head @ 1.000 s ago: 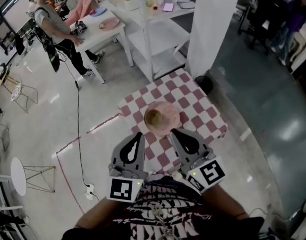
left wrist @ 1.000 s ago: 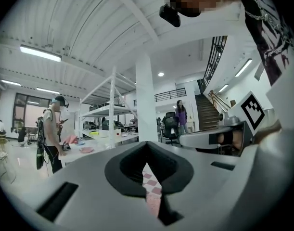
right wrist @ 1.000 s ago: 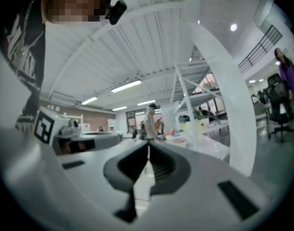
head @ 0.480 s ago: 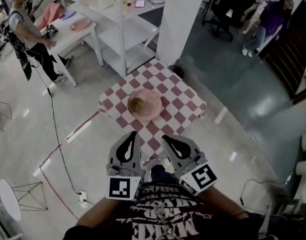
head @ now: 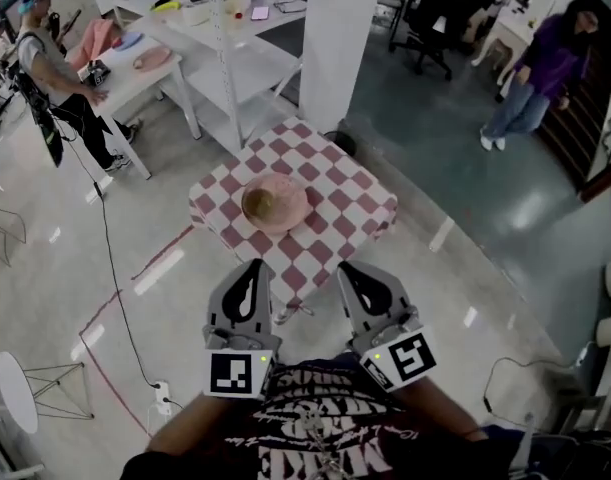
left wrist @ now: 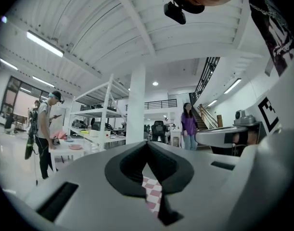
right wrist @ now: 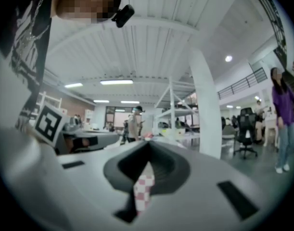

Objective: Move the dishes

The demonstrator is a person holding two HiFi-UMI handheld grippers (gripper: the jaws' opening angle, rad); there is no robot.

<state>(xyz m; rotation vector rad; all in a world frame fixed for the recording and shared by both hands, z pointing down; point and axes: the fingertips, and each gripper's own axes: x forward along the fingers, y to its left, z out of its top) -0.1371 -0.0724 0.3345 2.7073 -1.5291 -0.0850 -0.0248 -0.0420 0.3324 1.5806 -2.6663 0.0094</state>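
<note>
A pink plate (head: 290, 200) with a brownish bowl (head: 257, 204) on it sits in the middle of a small table with a red-and-white checked cloth (head: 355, 203). My left gripper (head: 253, 265) and right gripper (head: 346, 266) are held side by side, level, just short of the table's near edge. They point at the table and are apart from the dishes. Both are shut with nothing in them. In the left gripper view the left gripper (left wrist: 147, 144) has its jaws together, with the cloth (left wrist: 153, 196) showing below. The right gripper view shows the right gripper (right wrist: 147, 144) the same way, above the cloth (right wrist: 143, 190).
A white pillar (head: 337, 38) stands just behind the table, with white shelving and tables (head: 220, 43) to its left. A person (head: 53, 63) stands at the far left table and a person in purple (head: 540, 63) at the far right. A cable (head: 110, 268) runs over the floor on the left.
The head view has swung: the table with the dishes now lies further left and a little further off. The person in purple has come into view. Both grippers stay shut, side by side.
</note>
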